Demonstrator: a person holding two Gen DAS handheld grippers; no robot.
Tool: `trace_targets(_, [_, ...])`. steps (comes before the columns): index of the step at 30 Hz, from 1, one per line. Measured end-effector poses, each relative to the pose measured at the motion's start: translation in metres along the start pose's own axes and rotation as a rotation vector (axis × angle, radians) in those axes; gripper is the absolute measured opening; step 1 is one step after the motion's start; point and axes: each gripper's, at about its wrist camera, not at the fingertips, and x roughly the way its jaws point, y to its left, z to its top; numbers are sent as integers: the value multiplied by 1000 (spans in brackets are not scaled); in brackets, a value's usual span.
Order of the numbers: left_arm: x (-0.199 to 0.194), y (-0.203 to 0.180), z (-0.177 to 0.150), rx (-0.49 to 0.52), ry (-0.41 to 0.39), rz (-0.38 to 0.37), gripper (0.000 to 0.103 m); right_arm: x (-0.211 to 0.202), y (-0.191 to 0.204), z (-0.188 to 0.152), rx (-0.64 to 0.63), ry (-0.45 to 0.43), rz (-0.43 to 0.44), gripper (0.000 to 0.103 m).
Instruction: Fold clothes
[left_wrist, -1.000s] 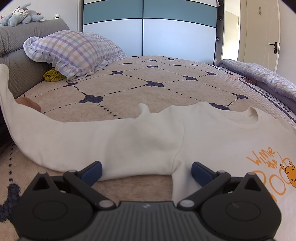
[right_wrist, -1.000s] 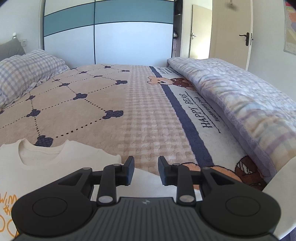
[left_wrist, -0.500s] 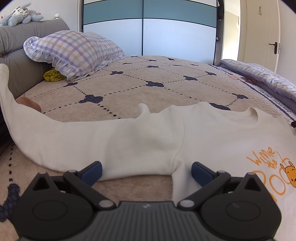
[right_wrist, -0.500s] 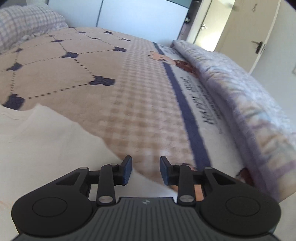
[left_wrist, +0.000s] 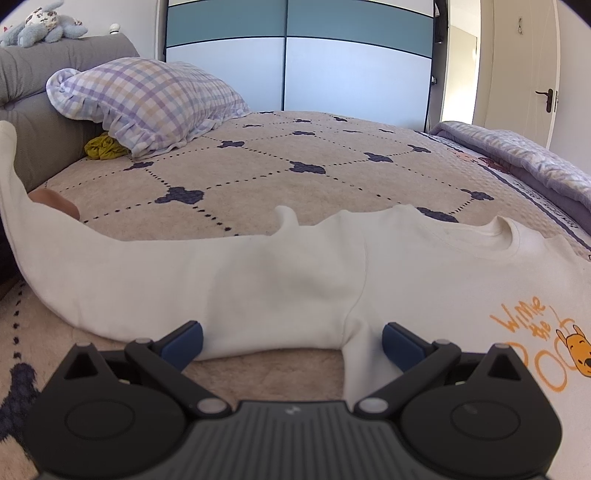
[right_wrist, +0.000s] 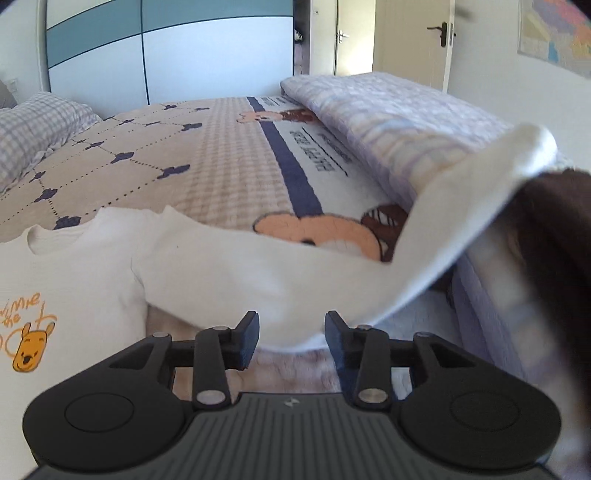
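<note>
The white top (left_wrist: 424, 273) lies flat on the bed (left_wrist: 332, 166), sleeves running sideways; the left gripper (left_wrist: 291, 341) gapes wide at its armpit, nearest that sleeve; the right gripper (right_wrist: 291, 334), part open and empty, faces the other.

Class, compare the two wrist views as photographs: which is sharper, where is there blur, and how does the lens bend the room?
Left wrist view: sharp, evenly daylit; the white sweatshirt and plaid pillow are crisp, and the bed bulges from fisheye distortion. Right wrist view: softer, with the raised sleeve and a dark shape at the right edge smeared; the wardrobe lines curve.
</note>
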Motion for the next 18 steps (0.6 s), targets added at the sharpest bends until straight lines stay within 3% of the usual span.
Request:
trace_targets(3, [-13, 6, -7, -1, 32, -27, 103, 11, -13, -5, 122, 25, 67, 43])
trace_targets(6, [-37, 9, -21, -24, 47, -30, 103, 6, -3, -2, 121, 40, 121, 43])
trace_targets(8, [-53, 7, -33, -24, 45, -34, 103, -5, 13, -1, 57, 69, 219, 43])
trace_targets(12, [-85, 8, -51, -40, 65, -72, 103, -29, 47, -16, -90, 209, 419, 43])
trace_targets(18, [-135, 8, -86, 71, 117, -151, 103, -73, 51, -61, -246, 307, 422, 45])
